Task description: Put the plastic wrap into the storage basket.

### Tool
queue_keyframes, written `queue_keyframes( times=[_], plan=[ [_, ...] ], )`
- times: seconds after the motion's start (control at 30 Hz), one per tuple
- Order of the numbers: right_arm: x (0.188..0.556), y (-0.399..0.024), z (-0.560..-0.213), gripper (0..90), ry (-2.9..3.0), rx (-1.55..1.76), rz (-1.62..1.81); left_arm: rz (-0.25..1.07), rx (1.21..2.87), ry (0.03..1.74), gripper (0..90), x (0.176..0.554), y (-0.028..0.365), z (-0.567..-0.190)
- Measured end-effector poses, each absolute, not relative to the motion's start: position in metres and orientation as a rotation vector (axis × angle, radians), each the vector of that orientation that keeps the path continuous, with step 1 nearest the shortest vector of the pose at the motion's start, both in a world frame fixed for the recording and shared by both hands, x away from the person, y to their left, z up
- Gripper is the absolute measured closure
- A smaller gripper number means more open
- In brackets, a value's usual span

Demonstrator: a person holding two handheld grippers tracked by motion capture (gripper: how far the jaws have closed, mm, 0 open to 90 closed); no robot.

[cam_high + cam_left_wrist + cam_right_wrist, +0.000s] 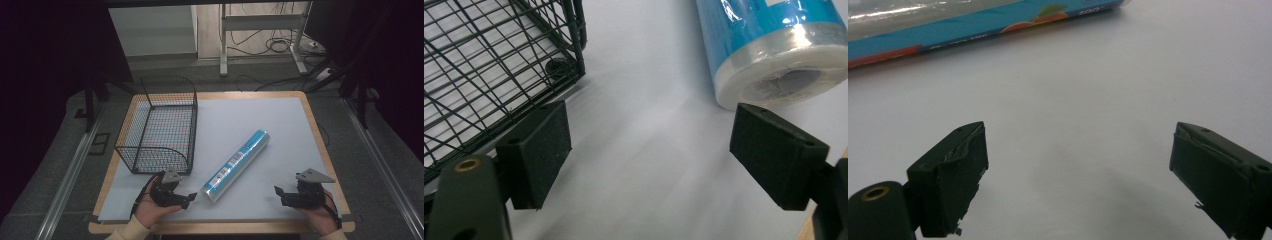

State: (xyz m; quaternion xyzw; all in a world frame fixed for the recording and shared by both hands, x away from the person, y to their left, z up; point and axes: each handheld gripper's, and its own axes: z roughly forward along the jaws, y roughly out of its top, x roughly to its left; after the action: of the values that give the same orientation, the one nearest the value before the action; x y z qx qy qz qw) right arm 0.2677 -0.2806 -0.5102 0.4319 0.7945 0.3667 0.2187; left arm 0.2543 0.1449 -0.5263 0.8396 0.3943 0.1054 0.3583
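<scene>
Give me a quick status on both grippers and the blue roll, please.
Left gripper open, empty, beside roll's near end. Right gripper open, empty. Blue roll lying flat on table, untouched. Wire basket left of it, path clear.

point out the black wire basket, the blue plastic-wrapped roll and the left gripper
black wire mesh basket (159, 125), high view, on its near-side mesh wall
blue plastic-wrapped cylindrical roll (239, 164), high view, on the middle of its length
left gripper (649, 145), left gripper view, midway between its open fingertips

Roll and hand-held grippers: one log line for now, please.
roll: flat on mat, beside basket | left hand-held gripper: open, near roll end | right hand-held gripper: open, empty
</scene>
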Motion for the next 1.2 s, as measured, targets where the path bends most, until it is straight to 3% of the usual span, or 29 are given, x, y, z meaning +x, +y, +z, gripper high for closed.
queue_keyframes(
  times=[0.53, 1.2],
  plan=[
    [0.268, -0.284, -0.509, 9.3, 2.193, 1.239, 1.027, 0.286, 2.149, 1.003, 16.3, 0.249, 0.142, -0.520],
    [0.266, -0.286, -0.504, 10.8, 2.189, 1.203, 1.028, 0.276, 2.090, 0.994, 16.2, 0.248, 0.127, -0.478]
  ],
)
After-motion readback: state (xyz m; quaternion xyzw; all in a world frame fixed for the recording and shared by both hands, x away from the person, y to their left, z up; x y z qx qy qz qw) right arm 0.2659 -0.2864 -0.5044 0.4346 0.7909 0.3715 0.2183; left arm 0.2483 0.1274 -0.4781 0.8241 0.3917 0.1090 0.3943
